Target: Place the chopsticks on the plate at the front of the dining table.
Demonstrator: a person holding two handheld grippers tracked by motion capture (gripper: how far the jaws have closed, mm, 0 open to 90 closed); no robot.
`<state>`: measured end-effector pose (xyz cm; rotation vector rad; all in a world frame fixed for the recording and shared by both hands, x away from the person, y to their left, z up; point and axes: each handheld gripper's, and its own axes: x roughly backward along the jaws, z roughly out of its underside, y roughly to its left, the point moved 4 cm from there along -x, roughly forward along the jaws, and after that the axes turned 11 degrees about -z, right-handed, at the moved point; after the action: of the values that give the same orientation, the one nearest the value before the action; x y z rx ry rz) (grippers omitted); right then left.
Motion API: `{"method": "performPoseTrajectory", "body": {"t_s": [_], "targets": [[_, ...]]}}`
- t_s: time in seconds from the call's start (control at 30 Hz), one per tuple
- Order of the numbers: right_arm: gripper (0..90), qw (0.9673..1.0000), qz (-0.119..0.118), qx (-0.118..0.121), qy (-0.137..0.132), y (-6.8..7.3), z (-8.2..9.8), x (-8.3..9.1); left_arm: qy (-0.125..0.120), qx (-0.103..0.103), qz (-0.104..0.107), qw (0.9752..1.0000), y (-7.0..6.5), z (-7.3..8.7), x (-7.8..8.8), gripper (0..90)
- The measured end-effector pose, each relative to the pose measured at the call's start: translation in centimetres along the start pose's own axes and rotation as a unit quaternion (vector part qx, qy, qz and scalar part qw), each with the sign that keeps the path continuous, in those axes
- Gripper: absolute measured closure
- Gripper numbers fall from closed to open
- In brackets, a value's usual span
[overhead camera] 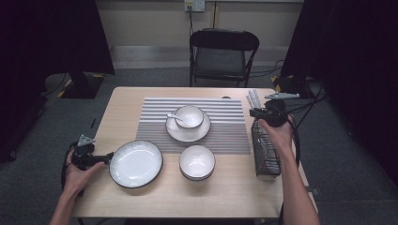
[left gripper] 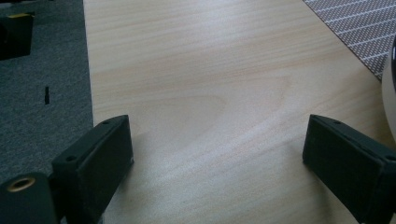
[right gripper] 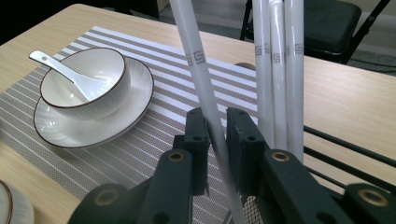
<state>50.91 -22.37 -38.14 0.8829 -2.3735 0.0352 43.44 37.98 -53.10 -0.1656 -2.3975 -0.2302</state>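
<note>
White chopstick (right gripper: 205, 88) btwn right claw (right gripper: 217, 140) pads

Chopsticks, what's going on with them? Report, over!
Right gripper shut on one white chopstick, three more chopsticks upright in the wire basket. Left gripper open over bare table beside the plate. Nothing in the way.
</note>
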Motion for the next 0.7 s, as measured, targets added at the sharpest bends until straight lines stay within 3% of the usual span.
{"method": "performPoseTrajectory", "body": {"t_s": [0.33, 0.7], "targets": [[80.9, 0.9992, 0.01, 0.027, -0.026, 0.2, -0.5, 0.6, 0.0, 0.0, 0.0, 1.0, 0.0, 0.0, 0.0, 7.9], [81.6, 0.9982, 0.009, 0.036, -0.048, 0.2, -0.8, 1.4, 0.0, 0.0, -0.001, 1.0, 0.0, 0.0, 0.0, 7.9]]}}
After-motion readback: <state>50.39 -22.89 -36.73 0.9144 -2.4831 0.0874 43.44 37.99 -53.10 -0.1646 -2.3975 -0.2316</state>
